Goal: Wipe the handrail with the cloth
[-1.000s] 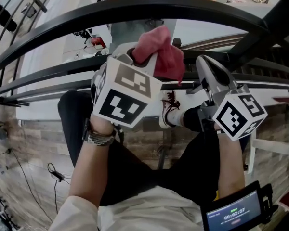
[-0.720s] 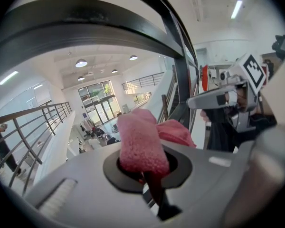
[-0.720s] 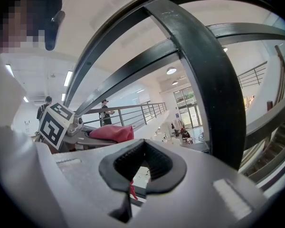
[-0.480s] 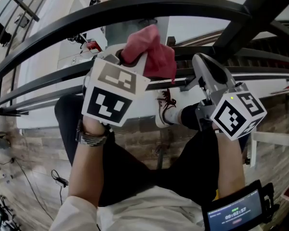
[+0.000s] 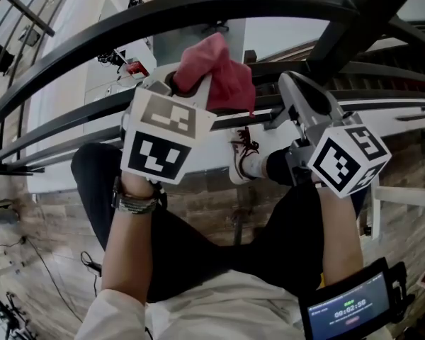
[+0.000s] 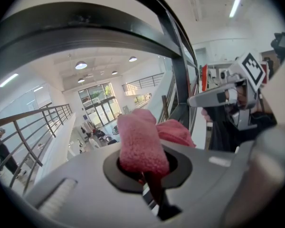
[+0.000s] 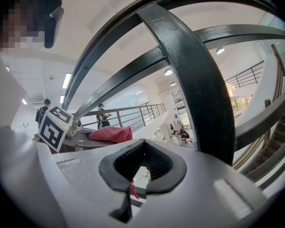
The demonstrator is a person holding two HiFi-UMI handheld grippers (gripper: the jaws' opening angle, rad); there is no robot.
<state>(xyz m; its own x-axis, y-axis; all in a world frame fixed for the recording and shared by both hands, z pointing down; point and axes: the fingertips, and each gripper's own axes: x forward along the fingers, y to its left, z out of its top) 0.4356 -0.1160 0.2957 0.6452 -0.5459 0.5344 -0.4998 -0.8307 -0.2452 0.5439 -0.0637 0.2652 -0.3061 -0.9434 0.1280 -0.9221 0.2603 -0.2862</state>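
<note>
The black handrail [image 5: 198,9] curves across the top of the head view. Just below it my left gripper [image 5: 191,83] is shut on a pink-red cloth [image 5: 216,69], which bunches out past the jaws. In the left gripper view the cloth [image 6: 140,144] fills the notch between the jaws of the left gripper [image 6: 142,163], and the handrail [image 6: 85,23] arches overhead. My right gripper [image 5: 290,83] hovers to the right of the cloth, below the rail, jaws together and empty. The right gripper view shows the right gripper [image 7: 141,165] shut, a thick black rail bar [image 7: 194,80] close ahead, and the cloth [image 7: 111,133] at left.
Lower black rails [image 5: 64,115] run under the handrail, and a slanted post [image 5: 361,20] rises at the upper right. The person's legs and a white shoe [image 5: 244,158] are below the grippers. A small screen [image 5: 347,310] sits at the lower right. A cable [image 5: 85,261] lies on the wooden floor.
My left gripper and the cloth have shifted slightly left and closer under the handrail. The right gripper has hardly moved.
</note>
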